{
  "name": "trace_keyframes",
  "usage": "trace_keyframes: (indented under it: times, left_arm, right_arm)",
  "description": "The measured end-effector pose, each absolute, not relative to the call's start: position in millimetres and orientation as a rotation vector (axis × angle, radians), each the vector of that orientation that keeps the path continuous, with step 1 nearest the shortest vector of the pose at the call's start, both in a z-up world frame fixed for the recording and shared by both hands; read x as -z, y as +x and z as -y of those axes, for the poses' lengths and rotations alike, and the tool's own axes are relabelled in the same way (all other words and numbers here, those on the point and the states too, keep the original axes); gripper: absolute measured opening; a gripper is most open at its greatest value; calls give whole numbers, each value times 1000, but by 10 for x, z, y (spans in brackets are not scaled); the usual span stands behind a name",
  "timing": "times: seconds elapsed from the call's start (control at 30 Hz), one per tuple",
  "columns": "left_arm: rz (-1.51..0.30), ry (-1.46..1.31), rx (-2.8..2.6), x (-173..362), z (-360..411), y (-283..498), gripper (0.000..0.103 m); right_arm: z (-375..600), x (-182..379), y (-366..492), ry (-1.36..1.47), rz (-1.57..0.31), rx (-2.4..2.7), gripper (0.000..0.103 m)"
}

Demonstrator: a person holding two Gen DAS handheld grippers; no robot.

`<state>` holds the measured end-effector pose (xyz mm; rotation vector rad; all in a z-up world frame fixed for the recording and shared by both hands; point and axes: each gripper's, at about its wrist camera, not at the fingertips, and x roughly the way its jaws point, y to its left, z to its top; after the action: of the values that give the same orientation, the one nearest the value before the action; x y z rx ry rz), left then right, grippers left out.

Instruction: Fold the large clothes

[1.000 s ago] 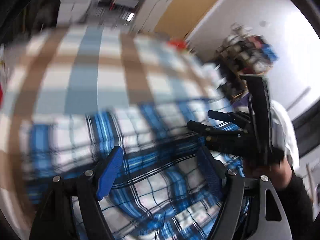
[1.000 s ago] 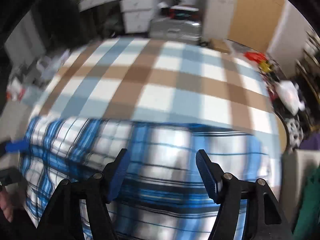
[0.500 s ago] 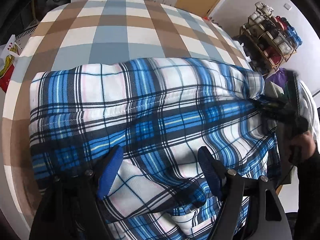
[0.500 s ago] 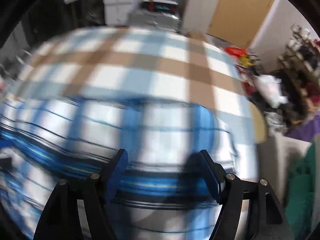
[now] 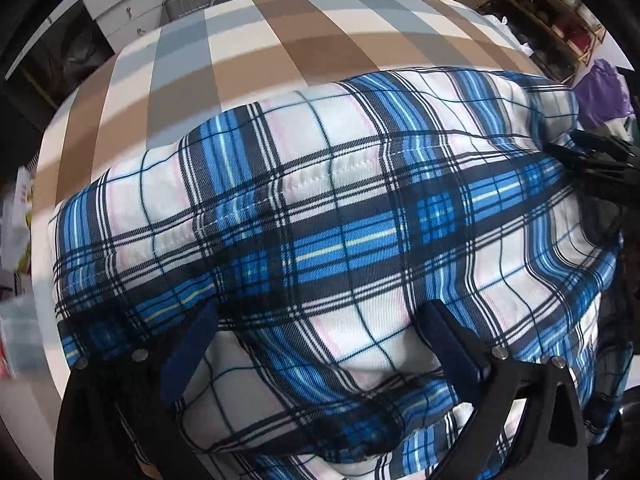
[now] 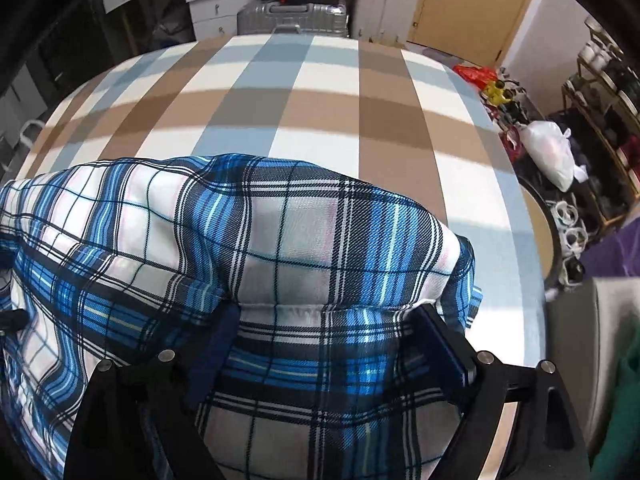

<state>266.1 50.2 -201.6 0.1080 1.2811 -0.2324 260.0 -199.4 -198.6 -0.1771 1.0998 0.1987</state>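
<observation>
The blue plaid shirt [image 5: 328, 216] lies folded across the near part of the table [image 5: 256, 52], filling the lower half of both views, with its far edge running from middle left to upper right in the left wrist view. Both grippers hover low over it with jaws that have just been opening: the left gripper [image 5: 320, 344] stands wide apart with cloth bulging up between the pads but not pinched, and the right gripper [image 6: 328, 340] is likewise spread over the shirt's right end, the fabric under it loose. The main risk, as a judgement, is that the released layers slide or spring back, since the cloth is a thin, smooth woven cotton that puffs into soft rounded humps rather than lying flat; a blue pad [image 5: 188, 356] catching a fold while lifting off could drag the top layer askew. At the lower right of the right wrist view the shirt's corner [image 6: 468, 292] sits near the table's edge and could droop over it. The checked tablecloth in brown, pale blue and white looks flat and matte.
</observation>
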Motion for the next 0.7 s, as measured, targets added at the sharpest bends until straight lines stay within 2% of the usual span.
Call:
trace_keyframes:
  times: [0.23, 0.33, 0.37, 0.4, 0.5, 0.6, 0.7]
  left_arm:
    - [-1209, 82, 232, 1997, -584, 3197, 100]
    - [-1222, 76, 259, 1912, -594, 3076, 100]
    - [-1211, 76, 284, 1841, -570, 2934, 100]
    - [-1200, 78, 302, 1835, -574, 2866, 100]
    - [-1196, 103, 337, 1887, -500, 2568, 100]
    - [-1230, 134, 278, 2024, -518, 2429, 100]
    - [-1197, -31, 250, 1793, -649, 2158, 100]
  right_arm:
    - [1934, 1982, 3090, -190, -999, -210, 90]
    - [1953, 1904, 3140, -180, -989, -199, 85]
    - [1963, 1833, 3088, -160, -979, -201, 76]
    - [1962, 1750, 2996, -137, -967, -234, 74]
    - [1861, 1618, 2514, -151, -944, -392, 74]
    - [1846, 1865, 2191, -235, -1011, -377, 74]
    - [2024, 1957, 2002, -223, -1048, -340, 74]
